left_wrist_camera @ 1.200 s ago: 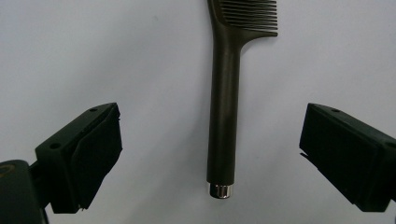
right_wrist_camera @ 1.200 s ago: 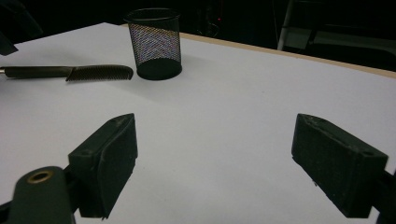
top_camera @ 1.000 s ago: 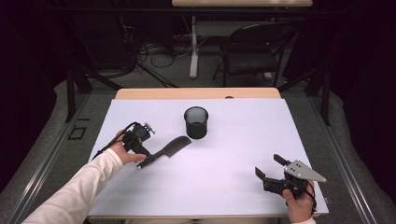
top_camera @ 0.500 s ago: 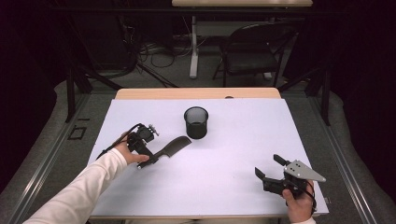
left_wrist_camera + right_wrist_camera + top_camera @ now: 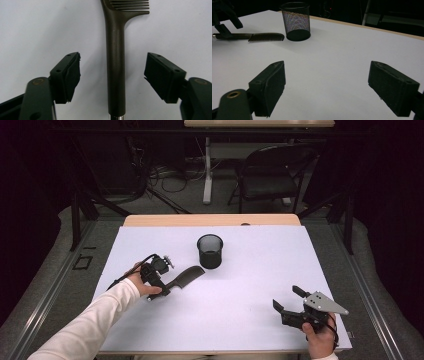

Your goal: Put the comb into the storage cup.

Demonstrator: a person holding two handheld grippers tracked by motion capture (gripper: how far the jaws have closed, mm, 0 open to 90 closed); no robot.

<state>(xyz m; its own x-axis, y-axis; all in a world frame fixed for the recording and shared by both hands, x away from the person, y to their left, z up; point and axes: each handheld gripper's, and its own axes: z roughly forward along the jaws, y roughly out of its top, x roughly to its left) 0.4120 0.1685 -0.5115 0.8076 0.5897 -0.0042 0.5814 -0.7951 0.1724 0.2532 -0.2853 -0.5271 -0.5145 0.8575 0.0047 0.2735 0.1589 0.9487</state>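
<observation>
Your left gripper [image 5: 167, 287] sat at the left side of the white table [image 5: 250, 270], pointed down over the handle of the dark comb [image 5: 186, 276]. In the left gripper view the comb's handle [image 5: 115, 67] ran straight up the middle between the two jaws, with white table showing on either side of it, so the pads [image 5: 72, 75] were not pressing on it. The jaws had just been closing in around the handle, but the grip was not made: released, nothing grasped. A bit of silver metal showed at the butt end of the handle, at the bottom edge of that view. The teeth of the comb began just past the jaws, at the top.

The comb lay flat on the table, its toothed end angled toward the black mesh cup [image 5: 210, 251]. The cup stood upright, near the comb's tip but apart from it. In the right gripper view the comb [image 5: 265, 37] lay just left of the cup [image 5: 295, 21], with a gap between them.

Your right gripper [image 5: 290, 302] rested at the near right corner of the table, well apart from comb and cup. Its jaws stood wide and unclenched, with bare table between them. Your right hand [image 5: 320, 337] held it from below.
</observation>
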